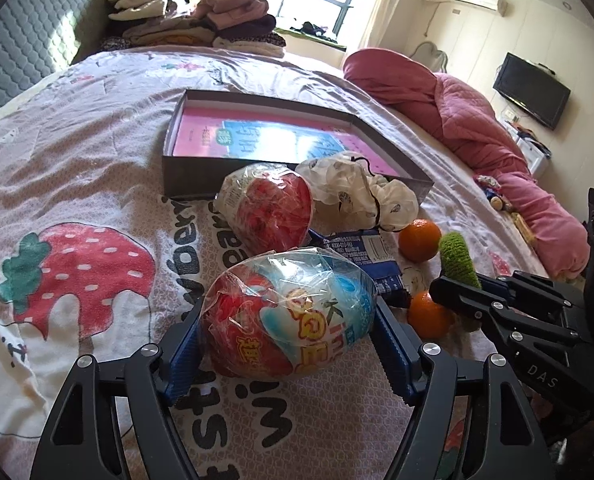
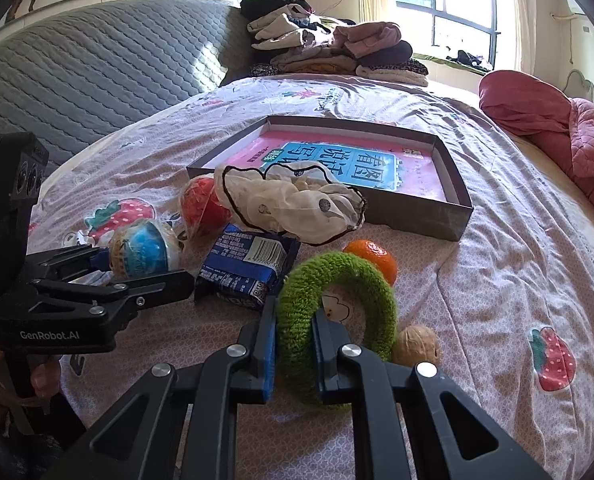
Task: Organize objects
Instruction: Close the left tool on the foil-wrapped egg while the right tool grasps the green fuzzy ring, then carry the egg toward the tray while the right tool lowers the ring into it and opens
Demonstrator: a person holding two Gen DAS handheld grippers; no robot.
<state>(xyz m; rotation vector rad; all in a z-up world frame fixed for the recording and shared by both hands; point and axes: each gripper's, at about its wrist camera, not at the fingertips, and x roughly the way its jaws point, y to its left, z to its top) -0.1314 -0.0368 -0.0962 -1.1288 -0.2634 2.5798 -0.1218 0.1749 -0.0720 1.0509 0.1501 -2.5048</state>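
The left gripper [image 1: 287, 344] holds a crinkly wrapped toy egg [image 1: 289, 316] across its middle on the near bed, light but slippery, while the right gripper [image 2: 295, 354] pinches the soft green knitted ring [image 2: 337, 320] beside it.

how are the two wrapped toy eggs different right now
The near egg sits between the left gripper fingers, which close on its sides; the far egg lies free on the bedspread by the box. The near egg shows red, white and blue with printed lettering; the far egg shows mostly red. The near egg lies sideways, the far one tilted. Both wear crinkly clear wrap.
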